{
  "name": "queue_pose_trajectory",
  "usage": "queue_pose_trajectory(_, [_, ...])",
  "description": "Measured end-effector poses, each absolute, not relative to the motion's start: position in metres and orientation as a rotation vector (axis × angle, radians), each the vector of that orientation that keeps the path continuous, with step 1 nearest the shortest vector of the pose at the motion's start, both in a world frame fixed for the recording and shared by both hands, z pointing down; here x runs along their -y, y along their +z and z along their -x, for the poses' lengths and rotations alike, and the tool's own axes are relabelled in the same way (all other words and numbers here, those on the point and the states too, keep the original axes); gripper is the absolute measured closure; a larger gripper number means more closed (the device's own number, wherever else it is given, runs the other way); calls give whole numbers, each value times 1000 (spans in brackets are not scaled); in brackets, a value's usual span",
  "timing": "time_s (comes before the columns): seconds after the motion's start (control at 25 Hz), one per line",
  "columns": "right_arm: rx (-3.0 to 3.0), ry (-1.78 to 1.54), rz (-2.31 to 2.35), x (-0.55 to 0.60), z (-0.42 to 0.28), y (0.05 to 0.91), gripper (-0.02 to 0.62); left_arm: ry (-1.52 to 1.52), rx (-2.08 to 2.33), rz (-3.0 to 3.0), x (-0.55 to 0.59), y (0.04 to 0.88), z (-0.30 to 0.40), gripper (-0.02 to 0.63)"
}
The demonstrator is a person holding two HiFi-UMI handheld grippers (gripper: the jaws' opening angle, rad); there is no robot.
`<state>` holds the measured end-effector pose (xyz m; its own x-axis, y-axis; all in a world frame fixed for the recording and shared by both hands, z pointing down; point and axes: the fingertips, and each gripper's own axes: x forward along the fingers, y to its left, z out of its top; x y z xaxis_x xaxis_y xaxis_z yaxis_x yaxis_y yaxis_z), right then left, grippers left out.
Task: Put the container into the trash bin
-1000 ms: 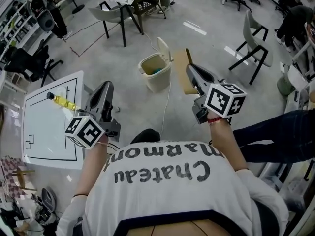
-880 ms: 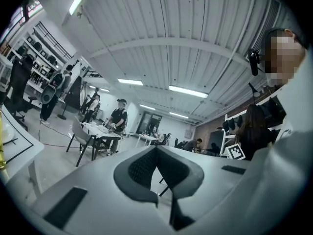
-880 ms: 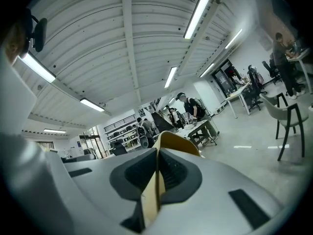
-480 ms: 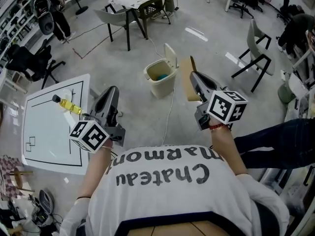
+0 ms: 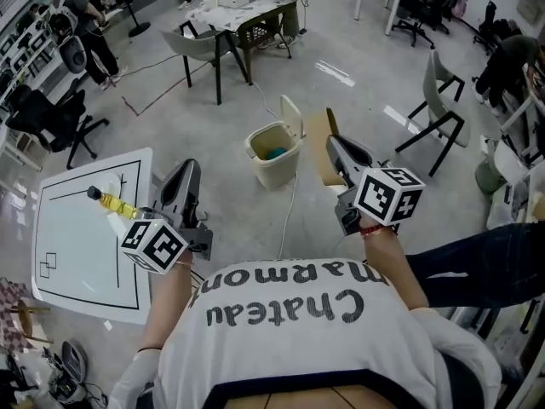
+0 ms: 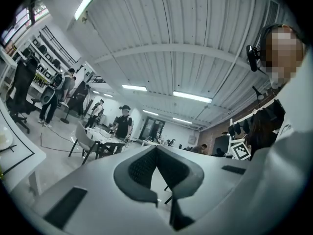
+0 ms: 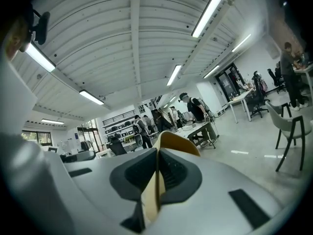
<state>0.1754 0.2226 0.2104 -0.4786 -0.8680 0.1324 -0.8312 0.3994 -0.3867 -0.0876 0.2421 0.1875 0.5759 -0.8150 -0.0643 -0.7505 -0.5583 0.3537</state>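
A flat tan cardboard container (image 5: 318, 146) stands on edge in my right gripper (image 5: 334, 147), whose jaws are shut on it; in the right gripper view the container (image 7: 168, 143) sticks up thin between the dark pads. The beige trash bin (image 5: 272, 153) stands on the floor ahead, lid up, something blue inside, just left of the container. My left gripper (image 5: 181, 186) is held near the white table's right edge, pointing up; its jaws (image 6: 156, 173) are shut with nothing between them.
A white table (image 5: 81, 228) with black lines stands at the left, a yellow bottle (image 5: 113, 202) lying on it. A cable runs across the floor from the bin. Chairs (image 5: 443, 100), desks (image 5: 234, 11) and several people stand further off.
The whole view has shifted slightly; the bin sits a little further ahead in the picture. Both grippers keep their poses, the right one still holding the container.
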Motion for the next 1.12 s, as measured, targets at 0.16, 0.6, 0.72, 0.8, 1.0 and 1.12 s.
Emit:
queue_pose_trajectory(0.16, [-2576, -676, 1551, -211, -179, 230, 557, -253, 1279, -2481, -239, 221, 73, 582])
queue_pose_trajectory(0.6, [-2569, -810, 1624, -148, -162, 284, 557, -159, 1089, -2427, -170, 282, 53, 583])
queue_pose_trajectory(0.72, [-2532, -888, 1675, -117, -157, 304, 557, -116, 1053, -2432, -126, 296, 55, 583])
queue_pose_trajectory(0.8, [-2528, -914, 1699, -96, -148, 310, 555, -93, 1022, -2436, -95, 302, 56, 583])
queue_pose_trajectory(1.0, [-2493, -881, 1727, -28, -132, 300, 555, -68, 913, -2474, -21, 297, 51, 583])
queue_pose_trajectory(1.12, [-2452, -891, 1721, 11, -120, 297, 555, -46, 866, -2520, 17, 288, 51, 582])
